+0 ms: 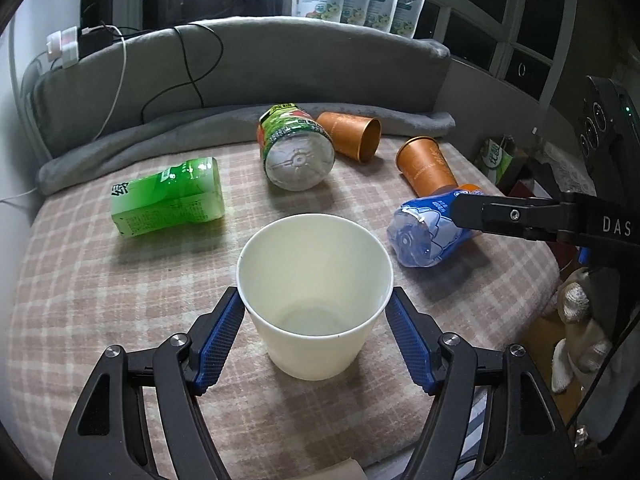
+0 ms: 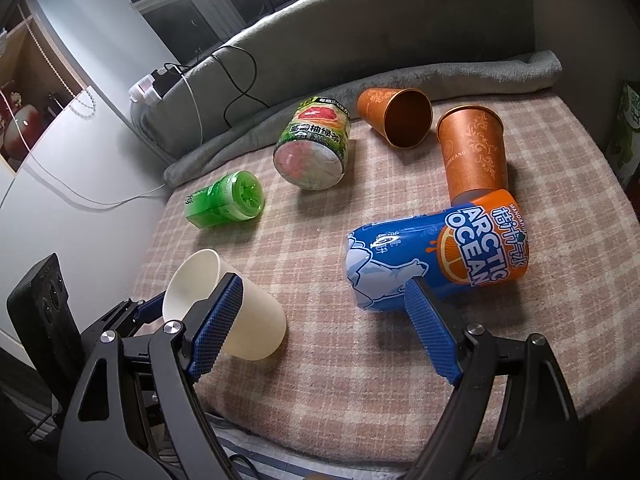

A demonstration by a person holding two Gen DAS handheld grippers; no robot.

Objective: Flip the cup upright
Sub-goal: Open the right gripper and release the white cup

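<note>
A white paper cup [image 1: 316,280] sits between the blue pads of my left gripper [image 1: 315,300], which press on it just under the rim from both sides. The right wrist view shows this cup [image 2: 256,320] tilted, its mouth up and toward the left and its base edge on the checked blanket [image 2: 320,380]. My right gripper [image 2: 324,320] is open and empty, with the cup beside its left finger [image 2: 216,320] and a blue bottle just past the right fingertip. Two orange cups [image 1: 352,134] [image 1: 426,166] lie on their sides farther back.
A blue Arctic Ocean bottle [image 2: 440,252] lies right of centre against one orange cup [image 2: 472,152]. A green bottle [image 1: 168,196] and a grapefruit tea bottle [image 1: 294,148] lie farther back. A grey cushion [image 1: 240,64] with cables borders the far side. The blanket drops off at the right.
</note>
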